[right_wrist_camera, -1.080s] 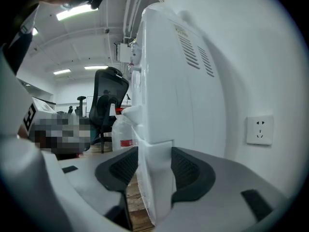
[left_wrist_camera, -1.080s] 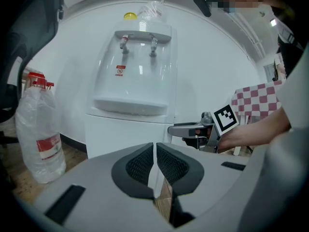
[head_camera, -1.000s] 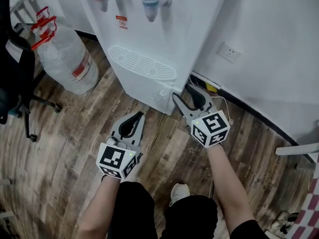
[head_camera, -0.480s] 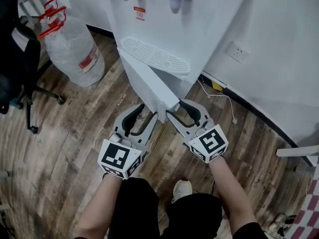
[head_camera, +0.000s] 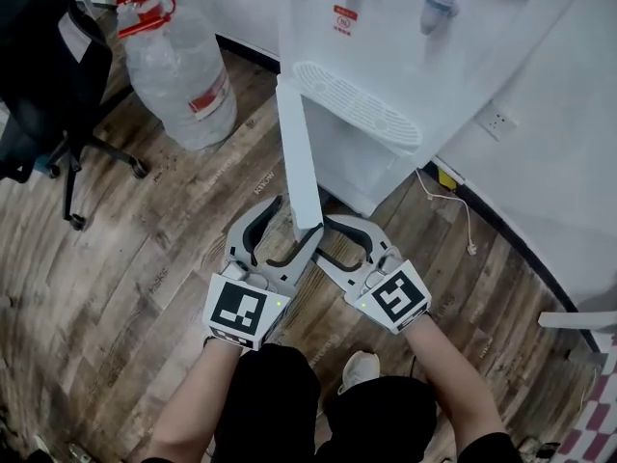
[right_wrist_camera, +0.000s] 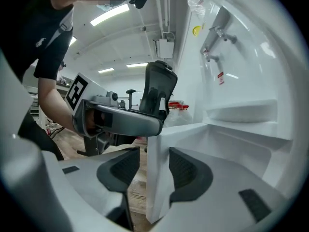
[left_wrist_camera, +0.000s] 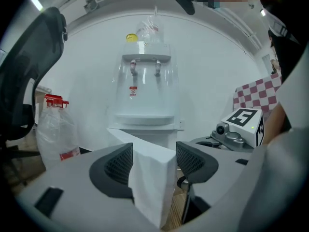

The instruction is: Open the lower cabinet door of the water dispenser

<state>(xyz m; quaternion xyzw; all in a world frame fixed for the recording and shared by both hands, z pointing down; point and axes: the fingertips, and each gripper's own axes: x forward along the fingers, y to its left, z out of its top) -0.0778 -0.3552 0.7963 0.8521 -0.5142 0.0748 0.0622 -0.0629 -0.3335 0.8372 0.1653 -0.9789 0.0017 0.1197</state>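
Our left hand-held gripper (left_wrist_camera: pixel 153 162) had just been opening, jaws apart around the free edge of the lower cabinet door (head_camera: pixel 297 152). Our right hand-held gripper (right_wrist_camera: pixel 154 166), jaws also apart, straddled that edge. The door stood swung out from the water dispenser (head_camera: pixel 386 46).

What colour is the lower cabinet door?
White; the cabinet door shows best in the head view.

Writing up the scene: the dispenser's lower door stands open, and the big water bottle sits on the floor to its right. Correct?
No: the head view shows the water bottle on the floor left of the dispenser. The lower door does stand open.
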